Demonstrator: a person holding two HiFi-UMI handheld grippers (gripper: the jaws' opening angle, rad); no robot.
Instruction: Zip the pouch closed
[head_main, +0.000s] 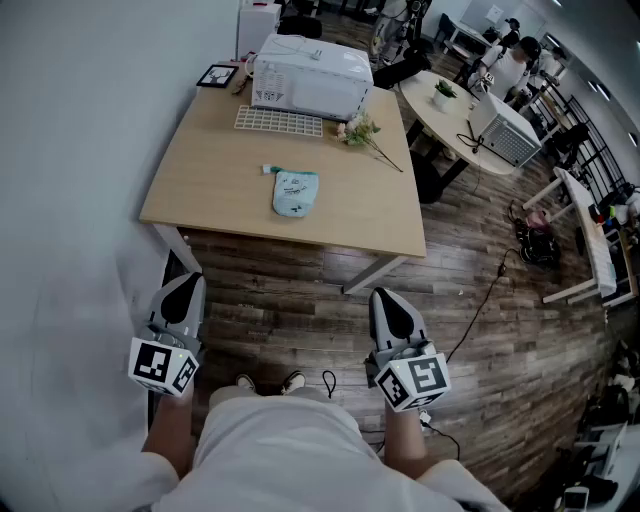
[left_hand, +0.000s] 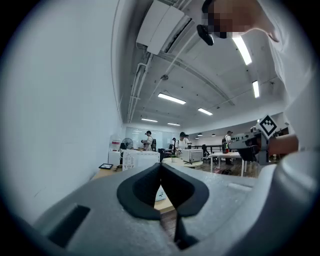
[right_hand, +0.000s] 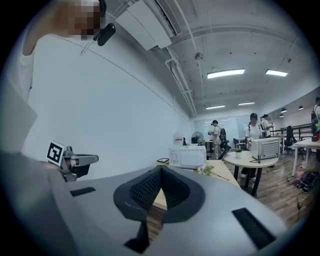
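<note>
A light blue pouch (head_main: 295, 192) lies flat on the wooden table (head_main: 220, 195), near its middle, with a small white piece beside its top end. My left gripper (head_main: 183, 297) is held low at the left, well short of the table, jaws shut and empty. At the right, my right gripper (head_main: 391, 316) is shut too, with nothing in it. Both point level toward the table. In the left gripper view a sliver of the pouch (left_hand: 160, 192) shows past the shut jaws (left_hand: 160, 165). The right gripper view shows its shut jaws (right_hand: 160, 170) and the table edge (right_hand: 159, 199).
A white microwave (head_main: 311, 76), a white grid rack (head_main: 279, 121), a flower sprig (head_main: 362, 133) and a small tablet (head_main: 218, 75) sit at the table's far side. A white wall runs along the left. A round table (head_main: 445, 110), people and cables stand to the right on wooden floor.
</note>
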